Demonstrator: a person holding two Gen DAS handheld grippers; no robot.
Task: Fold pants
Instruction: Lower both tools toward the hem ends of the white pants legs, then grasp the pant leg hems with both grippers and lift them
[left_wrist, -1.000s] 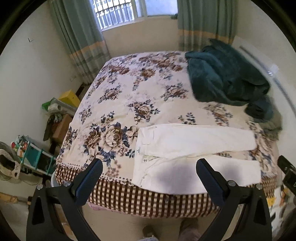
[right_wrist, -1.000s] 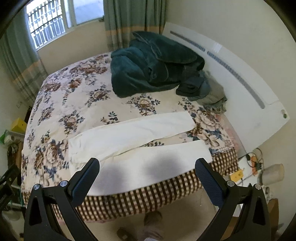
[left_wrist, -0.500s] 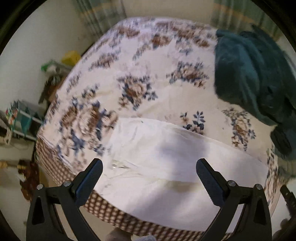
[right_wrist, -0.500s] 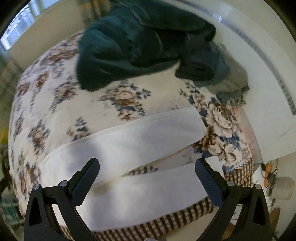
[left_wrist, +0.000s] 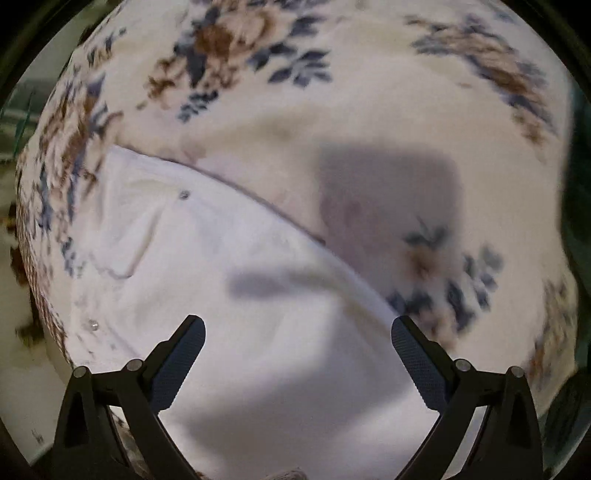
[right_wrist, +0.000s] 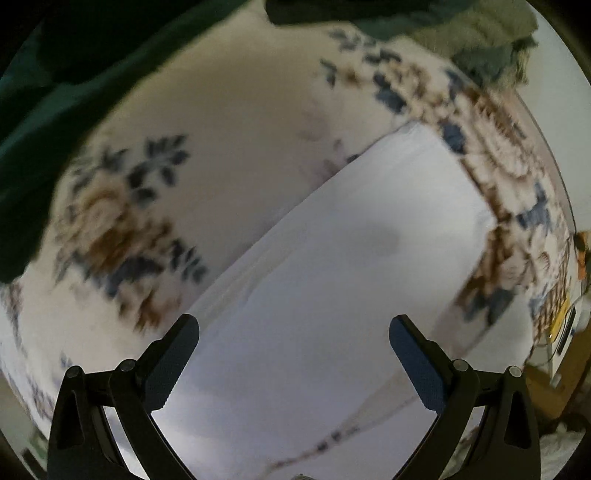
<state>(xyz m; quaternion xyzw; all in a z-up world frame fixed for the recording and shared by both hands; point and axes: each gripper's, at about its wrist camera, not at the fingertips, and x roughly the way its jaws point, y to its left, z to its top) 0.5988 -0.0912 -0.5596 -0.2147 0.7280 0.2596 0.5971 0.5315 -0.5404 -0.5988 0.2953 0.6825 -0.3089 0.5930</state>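
Note:
White pants (left_wrist: 229, 280) lie flat on the floral bedspread (left_wrist: 369, 92). The left wrist view shows the waist end with a pocket and small rivets. My left gripper (left_wrist: 297, 332) is open and empty, close above the pants near the far leg's edge. The right wrist view shows the far pant leg (right_wrist: 362, 251), its cuff at the upper right, and a strip of the near leg below. My right gripper (right_wrist: 293, 330) is open and empty, close above that far leg.
A dark teal blanket (right_wrist: 55, 92) lies heaped on the bed beyond the pants, with a grey-green cloth (right_wrist: 491, 40) beside it. The bed's edge and floor clutter (right_wrist: 565, 317) show at the right. Both views are blurred.
Both grippers have dropped from well above the bed to close over the pants. The left one went toward the waist end, the right one toward the far leg. Both stayed open.

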